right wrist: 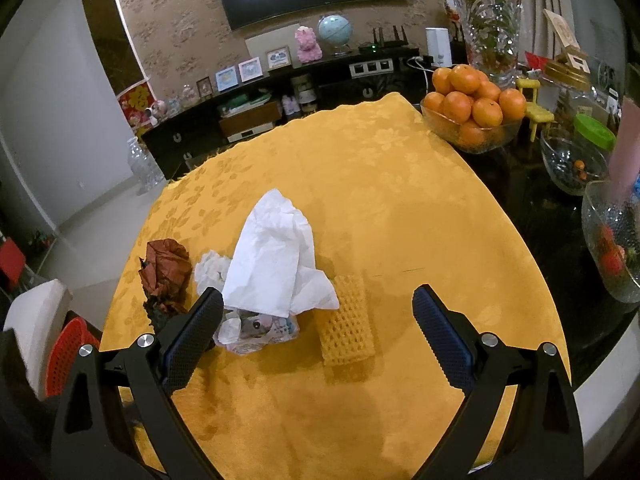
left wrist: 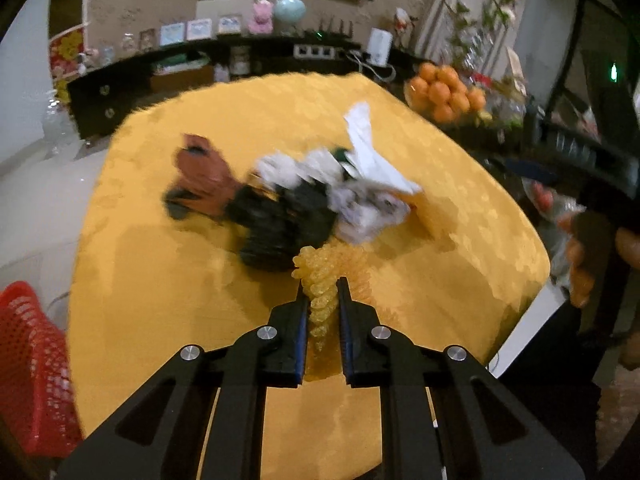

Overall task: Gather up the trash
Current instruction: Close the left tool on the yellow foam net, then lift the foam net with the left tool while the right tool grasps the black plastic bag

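My left gripper point(left wrist: 322, 284) is shut on a yellow foam fruit net point(left wrist: 320, 300) and holds it above the yellow tablecloth point(left wrist: 160, 280). Behind it lies a blurred heap of trash: a brown crumpled wrapper point(left wrist: 204, 172), a black crumpled piece point(left wrist: 280, 224) and white tissue point(left wrist: 368, 148). My right gripper point(right wrist: 318, 300) is open and empty above the table. Between its fingers lie a white tissue point(right wrist: 276, 256) on a printed tissue pack point(right wrist: 260, 328), and a second yellow foam net point(right wrist: 348, 320). A brown wrapper point(right wrist: 166, 272) lies to the left.
A red mesh basket point(left wrist: 32, 360) stands off the table's left edge, also in the right wrist view point(right wrist: 68, 352). A glass bowl of oranges point(right wrist: 472, 112), glass bowls point(right wrist: 572, 160) and a vase point(right wrist: 494, 36) stand on the dark surface at right. A sideboard point(right wrist: 280, 116) is behind.
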`<state>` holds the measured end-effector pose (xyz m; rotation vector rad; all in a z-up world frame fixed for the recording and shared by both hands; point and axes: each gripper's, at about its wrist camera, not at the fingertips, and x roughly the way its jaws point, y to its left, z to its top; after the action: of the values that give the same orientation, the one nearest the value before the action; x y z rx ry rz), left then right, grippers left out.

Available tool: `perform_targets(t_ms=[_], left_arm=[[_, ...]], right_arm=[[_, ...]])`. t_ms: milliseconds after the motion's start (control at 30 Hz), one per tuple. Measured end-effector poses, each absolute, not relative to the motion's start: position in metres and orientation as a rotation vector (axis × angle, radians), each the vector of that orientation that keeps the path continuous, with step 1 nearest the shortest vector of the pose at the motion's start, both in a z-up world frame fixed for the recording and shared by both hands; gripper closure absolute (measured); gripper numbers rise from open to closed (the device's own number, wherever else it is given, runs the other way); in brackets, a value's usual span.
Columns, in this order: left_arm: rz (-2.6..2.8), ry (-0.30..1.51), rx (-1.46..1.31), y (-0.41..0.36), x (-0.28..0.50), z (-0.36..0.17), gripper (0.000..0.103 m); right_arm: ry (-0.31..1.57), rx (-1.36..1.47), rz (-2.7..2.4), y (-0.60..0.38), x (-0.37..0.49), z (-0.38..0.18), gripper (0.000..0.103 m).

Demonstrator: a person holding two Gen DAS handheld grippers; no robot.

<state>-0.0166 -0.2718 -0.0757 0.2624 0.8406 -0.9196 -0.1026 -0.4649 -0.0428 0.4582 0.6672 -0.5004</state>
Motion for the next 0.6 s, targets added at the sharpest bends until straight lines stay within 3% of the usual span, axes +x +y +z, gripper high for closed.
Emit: perform_targets(t_ms=[600], left_arm=[[-0.648, 0.695, 0.077, -0.163, 0.029, -0.014, 0.091]], right_arm=[[0.690, 0.266, -0.274, -0.390, -0.051, -0.044, 0.010]])
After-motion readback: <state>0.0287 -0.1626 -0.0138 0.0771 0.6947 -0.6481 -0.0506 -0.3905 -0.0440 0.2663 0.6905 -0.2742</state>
